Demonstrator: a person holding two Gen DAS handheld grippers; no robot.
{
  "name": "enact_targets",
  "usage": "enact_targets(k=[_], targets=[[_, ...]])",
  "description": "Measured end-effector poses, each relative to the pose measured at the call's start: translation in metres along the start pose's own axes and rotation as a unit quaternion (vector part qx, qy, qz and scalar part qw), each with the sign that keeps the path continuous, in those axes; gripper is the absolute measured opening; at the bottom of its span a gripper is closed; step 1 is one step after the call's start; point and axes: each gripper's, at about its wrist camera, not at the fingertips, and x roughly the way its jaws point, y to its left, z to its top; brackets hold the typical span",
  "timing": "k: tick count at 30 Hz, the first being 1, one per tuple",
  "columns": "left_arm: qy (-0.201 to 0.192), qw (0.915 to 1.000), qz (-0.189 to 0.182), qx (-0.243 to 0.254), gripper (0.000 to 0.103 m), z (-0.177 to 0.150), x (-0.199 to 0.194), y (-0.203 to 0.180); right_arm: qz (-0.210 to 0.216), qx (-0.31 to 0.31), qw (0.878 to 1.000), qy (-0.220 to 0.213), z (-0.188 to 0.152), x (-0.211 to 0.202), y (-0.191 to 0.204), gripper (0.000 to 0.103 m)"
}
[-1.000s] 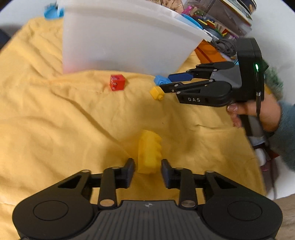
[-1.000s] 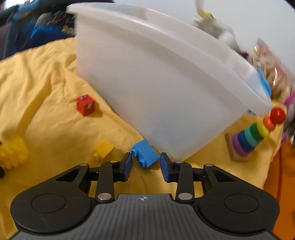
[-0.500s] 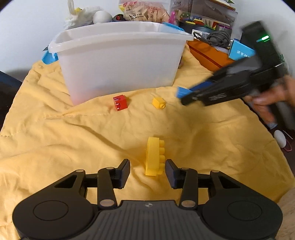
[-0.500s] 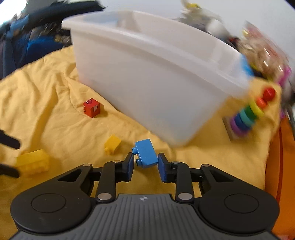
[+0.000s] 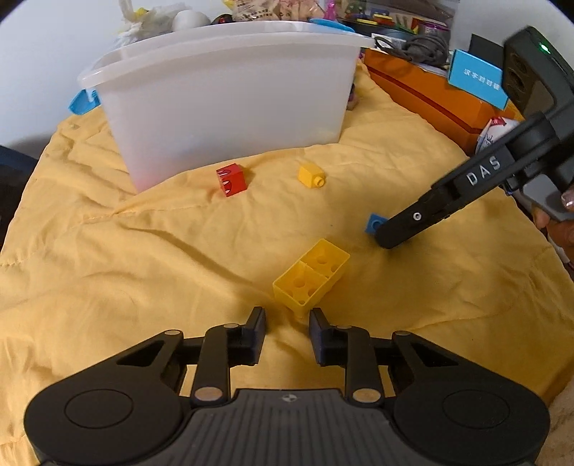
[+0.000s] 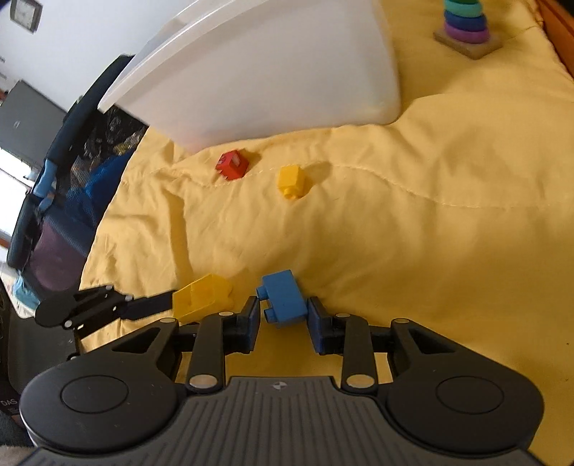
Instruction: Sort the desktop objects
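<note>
Right tongs (image 5: pixel 384 234), marked "DAS", flank blue brick (image 6: pixel 285 299).

**A lived-in home room with children's toys**

A rumpled yellow quilted cloth (image 5: pixel 125 251) covers the surface like a bedspread, and a white plastic storage bin (image 5: pixel 229 104) stands on it. In front of the bin lie toy building bricks: a red brick (image 5: pixel 231 180), a small yellow brick (image 5: pixel 311 175) and a large yellow brick (image 5: pixel 311 276). To the right of the bin stands a wooden rainbow ring stacker (image 6: pixel 466 27). Behind the bin, snack packets (image 5: pixel 272 9), cables (image 5: pixel 419 44) and an orange box (image 5: pixel 427 89) pile up against a white wall. Left of the bin, a wall clock (image 6: pixel 24 14) hangs.
</note>
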Motion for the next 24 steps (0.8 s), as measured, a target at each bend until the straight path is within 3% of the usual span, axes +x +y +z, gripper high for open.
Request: enact_targets(k=[2, 5, 9, 13, 15, 18, 21, 24], targets=[[-0.001, 1.0000, 0.000, -0.002, 0.028, -0.001, -0.001, 0.001, -0.016, -0.014, 1.000, -0.011, -0.001, -0.002, 0.004, 0.035], [-0.002, 1.0000, 0.002, -0.002, 0.027, -0.002, -0.001, 0.000, -0.038, -0.035, 0.998, -0.031, -0.005, -0.006, 0.010, 0.047], [-0.005, 0.9999, 0.003, -0.009, 0.024, -0.003, -0.002, 0.002, -0.073, -0.058, 0.994, -0.063, -0.011, -0.021, 0.012, 0.047], [-0.019, 0.9996, 0.017, 0.015, 0.025, -0.002, -0.008, -0.003, -0.100, -0.145, 0.981, -0.087, -0.019, -0.030, 0.033, 0.047], [-0.025, 0.9991, 0.018, 0.028, 0.025, 0.000, -0.012, -0.006, -0.117, -0.205, 0.967, -0.091, -0.027, -0.029, 0.049, 0.047], [-0.032, 0.9985, 0.012, 0.043, 0.025, 0.003, -0.018, -0.009, -0.154, -0.314, 0.932, -0.100, -0.044, -0.019, 0.076, 0.042], [-0.040, 0.9948, 0.009, 0.093, 0.026, 0.005, -0.019, -0.018, -0.186, -0.391, 0.897, -0.085, -0.058, 0.000, 0.090, 0.039], [-0.028, 0.9889, 0.002, 0.146, 0.029, 0.008, -0.010, -0.026, -0.207, -0.411, 0.885, -0.068, -0.061, 0.018, 0.089, 0.039]])
